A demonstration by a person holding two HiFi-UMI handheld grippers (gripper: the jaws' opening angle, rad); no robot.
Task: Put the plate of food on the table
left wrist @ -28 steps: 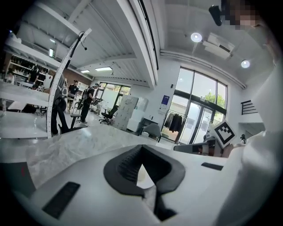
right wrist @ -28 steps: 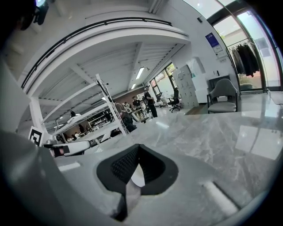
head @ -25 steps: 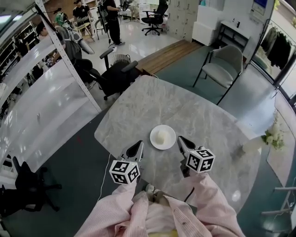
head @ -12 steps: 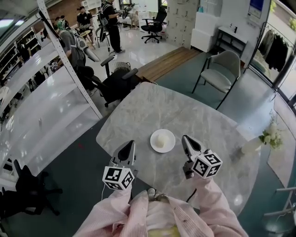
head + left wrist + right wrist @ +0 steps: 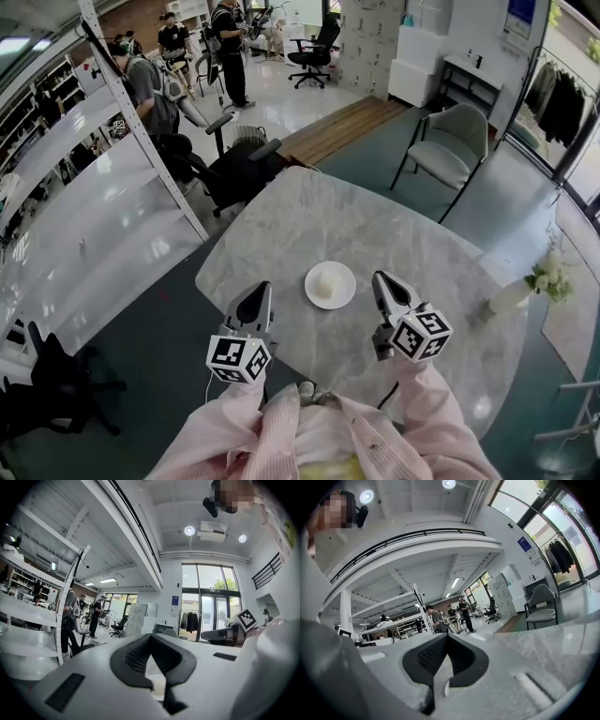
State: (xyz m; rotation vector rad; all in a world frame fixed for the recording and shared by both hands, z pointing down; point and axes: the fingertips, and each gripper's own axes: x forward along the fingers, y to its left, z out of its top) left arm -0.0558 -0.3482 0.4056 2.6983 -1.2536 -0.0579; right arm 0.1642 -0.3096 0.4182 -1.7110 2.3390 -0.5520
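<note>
A white plate (image 5: 330, 285) with a pale mound of food rests on the round marble table (image 5: 319, 216), near its front edge. My left gripper (image 5: 258, 290) hovers to the plate's left and my right gripper (image 5: 382, 278) to its right, both apart from it. Each has its jaws together with nothing held. In the left gripper view the shut jaws (image 5: 151, 637) fill the frame, and a bit of the white plate (image 5: 157, 685) shows under them. The right gripper view shows its shut jaws (image 5: 446, 637) over the marble table (image 5: 543, 644).
A grey chair (image 5: 452, 139) stands beyond the table at the right, a black office chair (image 5: 234, 155) at its far left. White shelving (image 5: 94, 187) runs along the left. A white vase of flowers (image 5: 525, 289) sits at the table's right edge. People stand far back.
Both grippers have drawn back from the plate and spread wider apart, rising above the table. The plate has stayed where it was.
</note>
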